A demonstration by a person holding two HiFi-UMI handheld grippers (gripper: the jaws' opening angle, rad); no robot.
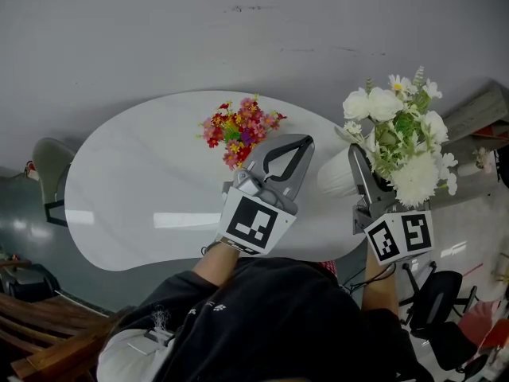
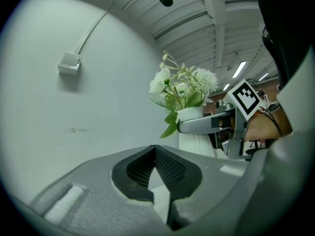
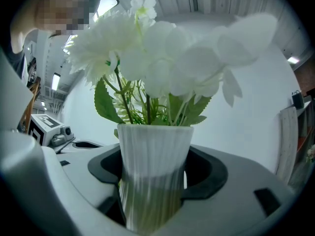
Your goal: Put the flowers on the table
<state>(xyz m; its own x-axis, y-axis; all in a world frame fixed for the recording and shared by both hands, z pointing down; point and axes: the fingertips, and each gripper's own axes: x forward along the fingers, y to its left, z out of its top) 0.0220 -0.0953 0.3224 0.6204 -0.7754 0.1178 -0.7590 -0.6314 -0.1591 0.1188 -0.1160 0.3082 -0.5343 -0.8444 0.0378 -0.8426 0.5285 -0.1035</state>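
Observation:
A bunch of red, pink and yellow flowers [image 1: 238, 128] lies on the white oval table [image 1: 135, 197]. Just right of that bunch is my left gripper [image 1: 305, 142], shut and empty; in the left gripper view its jaws [image 2: 155, 148] meet with nothing between them. A white ribbed vase [image 3: 153, 156] with white flowers [image 1: 402, 138] and green leaves is clamped in my right gripper [image 1: 362, 164], which is shut on it over the table's right end. I cannot tell whether the vase [image 1: 336, 173] touches the tabletop. The left gripper view also shows the vase [image 2: 194, 136].
A grey-green chair [image 1: 49, 173] stands at the table's left end. A black office chair [image 1: 437, 305] is at the lower right and wooden slats [image 1: 32, 333] at the lower left. A plain grey wall is behind the table, with a small box [image 2: 69, 63] on it.

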